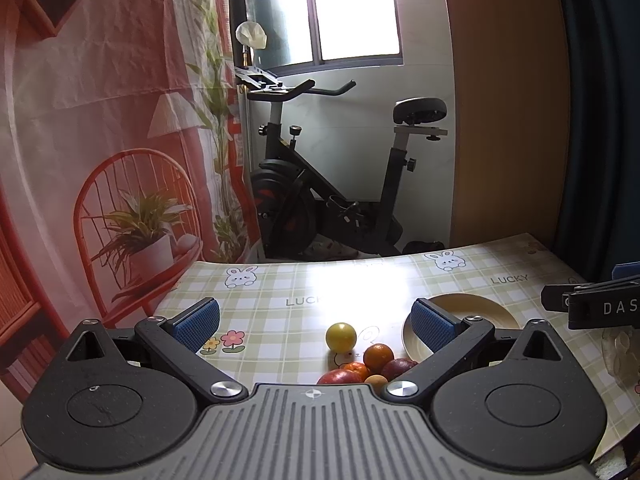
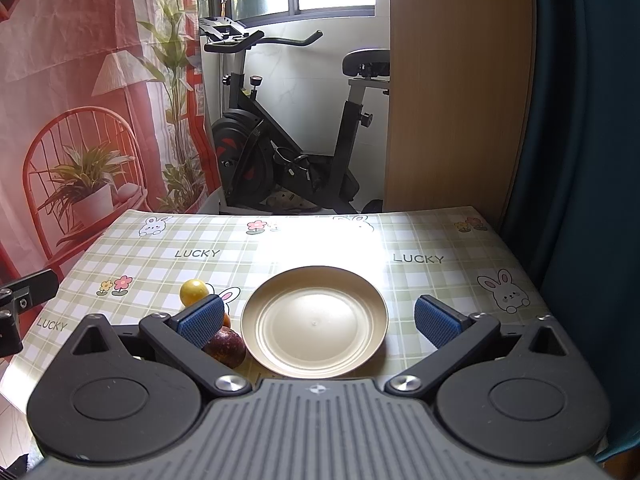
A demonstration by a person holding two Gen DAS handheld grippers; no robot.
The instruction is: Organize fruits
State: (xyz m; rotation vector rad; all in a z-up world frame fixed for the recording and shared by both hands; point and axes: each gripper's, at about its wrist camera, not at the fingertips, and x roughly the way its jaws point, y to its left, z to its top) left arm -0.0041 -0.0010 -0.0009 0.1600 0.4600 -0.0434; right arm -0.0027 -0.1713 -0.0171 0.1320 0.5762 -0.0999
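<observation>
A heap of fruit lies on the checked tablecloth: a yellow ball-shaped fruit (image 1: 341, 337) (image 2: 193, 291), an orange (image 1: 378, 357), a dark purple fruit (image 1: 398, 368) (image 2: 224, 349), a red one (image 1: 340, 377) and smaller orange ones. An empty cream plate (image 2: 314, 322) (image 1: 472, 312) stands just right of the heap. My left gripper (image 1: 316, 322) is open above and behind the fruit, holding nothing. My right gripper (image 2: 319, 322) is open over the plate, also holding nothing. In the left wrist view the right gripper's black side (image 1: 592, 304) enters from the right.
The table (image 2: 440, 240) has a green checked cloth with rabbits and "LUCKY" print. An exercise bike (image 2: 288, 128) stands behind its far edge, beside a wooden panel (image 2: 456, 80) and dark curtain. A red printed backdrop (image 1: 100, 120) hangs at the left. A clear glass object (image 1: 622, 352) sits at the right edge.
</observation>
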